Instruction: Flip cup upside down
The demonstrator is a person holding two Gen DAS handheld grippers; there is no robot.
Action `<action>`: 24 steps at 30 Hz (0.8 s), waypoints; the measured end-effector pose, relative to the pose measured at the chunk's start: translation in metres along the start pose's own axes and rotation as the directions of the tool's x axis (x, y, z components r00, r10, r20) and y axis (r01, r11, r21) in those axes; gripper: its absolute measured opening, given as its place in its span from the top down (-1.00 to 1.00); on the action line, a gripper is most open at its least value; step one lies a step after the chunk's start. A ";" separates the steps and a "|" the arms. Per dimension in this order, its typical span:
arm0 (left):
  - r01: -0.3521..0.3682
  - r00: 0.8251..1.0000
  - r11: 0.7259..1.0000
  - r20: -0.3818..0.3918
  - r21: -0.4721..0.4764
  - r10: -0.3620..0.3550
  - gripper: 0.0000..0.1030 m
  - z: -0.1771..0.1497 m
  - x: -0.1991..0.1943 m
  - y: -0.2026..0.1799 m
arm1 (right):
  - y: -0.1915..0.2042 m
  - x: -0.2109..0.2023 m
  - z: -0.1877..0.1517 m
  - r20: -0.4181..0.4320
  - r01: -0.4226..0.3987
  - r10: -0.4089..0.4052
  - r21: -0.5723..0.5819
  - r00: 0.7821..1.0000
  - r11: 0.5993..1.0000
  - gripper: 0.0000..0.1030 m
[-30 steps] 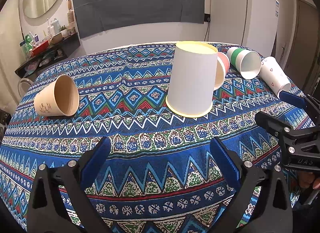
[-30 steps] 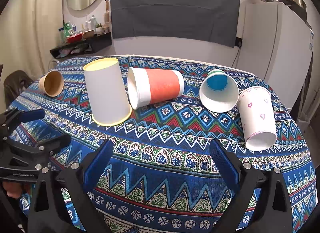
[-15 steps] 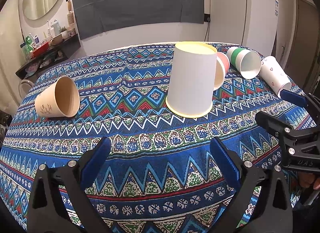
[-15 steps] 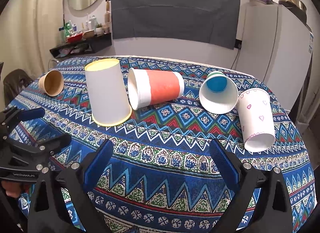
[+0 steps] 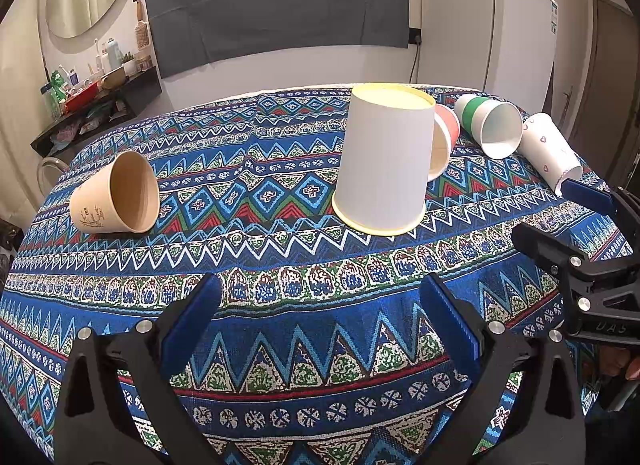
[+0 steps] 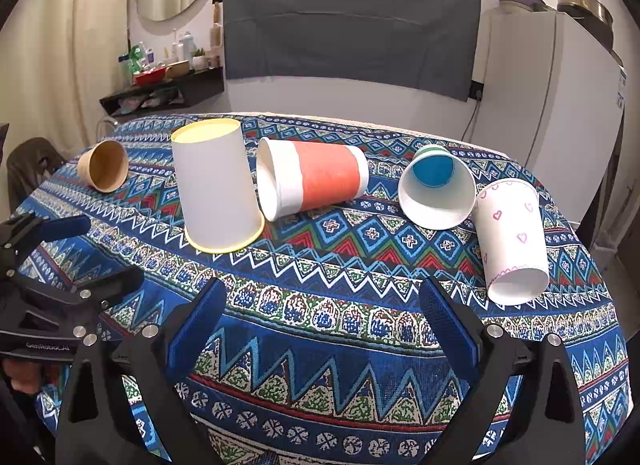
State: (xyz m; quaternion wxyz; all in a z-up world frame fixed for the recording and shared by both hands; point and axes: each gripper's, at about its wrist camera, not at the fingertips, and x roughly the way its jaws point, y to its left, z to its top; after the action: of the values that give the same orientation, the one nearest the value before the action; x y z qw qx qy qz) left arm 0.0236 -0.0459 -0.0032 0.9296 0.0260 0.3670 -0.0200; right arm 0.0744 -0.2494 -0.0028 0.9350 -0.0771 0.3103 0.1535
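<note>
A white cup with a yellow rim (image 5: 384, 161) stands upside down mid-table; it also shows in the right wrist view (image 6: 216, 189). A tan cup (image 5: 114, 195) (image 6: 103, 165) lies on its side at the left. An orange-banded cup (image 6: 312, 181), a green-striped cup (image 6: 436, 191) and a heart-printed cup (image 6: 512, 237) lie on their sides to the right. My left gripper (image 5: 320, 313) is open and empty, near the table's front edge. My right gripper (image 6: 324, 313) is open and empty, likewise low and near.
The round table carries a blue patterned cloth (image 5: 280, 345). A white fridge (image 5: 488, 29) stands behind at the right, a cluttered dark shelf (image 5: 96, 105) at the back left. The other gripper shows at each view's edge (image 5: 580, 249) (image 6: 60, 265).
Both grippers have drifted slightly; the cups have not moved and both grippers stay open.
</note>
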 end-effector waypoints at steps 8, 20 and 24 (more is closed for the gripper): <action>0.003 1.000 1.000 0.001 0.001 -0.003 -0.89 0.000 0.000 0.000 | 0.001 0.001 0.000 -0.003 -0.002 0.002 -0.004 1.000 1.000 -0.81; 0.002 1.000 1.000 0.002 0.009 -0.002 -0.89 0.000 0.001 -0.003 | 0.001 0.003 0.000 -0.007 -0.002 0.002 -0.005 1.000 1.000 -0.81; 0.001 1.000 1.000 0.003 0.008 -0.001 -0.89 0.000 0.000 -0.004 | 0.001 0.003 0.000 -0.006 -0.003 0.003 -0.001 1.000 1.000 -0.81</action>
State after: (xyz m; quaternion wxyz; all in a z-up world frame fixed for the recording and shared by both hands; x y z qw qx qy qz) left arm 0.0239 -0.0496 -0.0033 0.9300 0.0295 0.3657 -0.0218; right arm 0.0765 -0.2482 -0.0048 0.9338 -0.0773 0.3133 0.1547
